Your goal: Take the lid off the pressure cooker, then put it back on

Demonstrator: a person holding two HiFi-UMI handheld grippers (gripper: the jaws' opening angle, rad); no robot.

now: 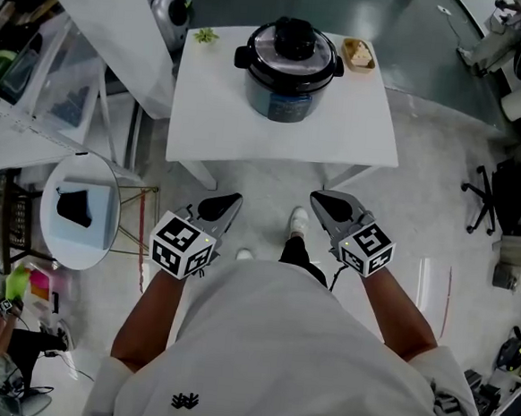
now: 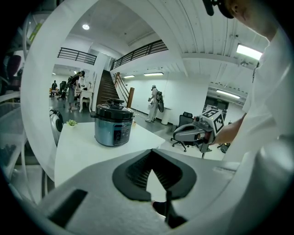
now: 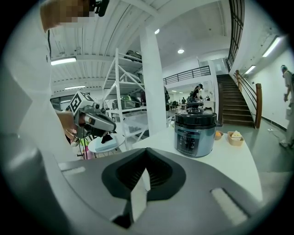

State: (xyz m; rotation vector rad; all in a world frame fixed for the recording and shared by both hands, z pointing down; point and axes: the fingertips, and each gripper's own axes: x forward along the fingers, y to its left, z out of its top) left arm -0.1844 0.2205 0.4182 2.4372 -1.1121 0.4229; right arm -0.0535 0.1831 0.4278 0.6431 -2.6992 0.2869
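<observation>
Here, nearest, the left gripper point(image 1: 228, 202) and the right gripper point(image 1: 324, 201) hang side by side just in front of the person's chest, both pointing toward the far side. Each one's jaws are pressed together with nothing between them. A stretch of bare floor separates them from the white table point(image 1: 205, 109).

On that table, toward its far middle, stands the pressure cooker point(image 1: 288, 88), upright, with its lid point(image 1: 272, 42) seated flat on top. That fits equally a lid never lifted and a lid already set back; the scene does not settle which. At the table's far left corner sits a small plant point(image 1: 206, 36), and at its far right, just beside the cooker, a little tray point(image 1: 359, 54) of food. Both are apart from the pot.

The lid looks like stiff metal and plastic, glossy and probably fairly heavy, so its smooth rim would likely slip between narrow pads. The raised black knob point(image 1: 295, 35) at its centre is the likeliest hold: it stands proud and gives two opposed faces to pinch. Such lids usually lock with a twist, and on the slick tabletop the pot might turn along, so the short side handles seem the place to steady it.
</observation>
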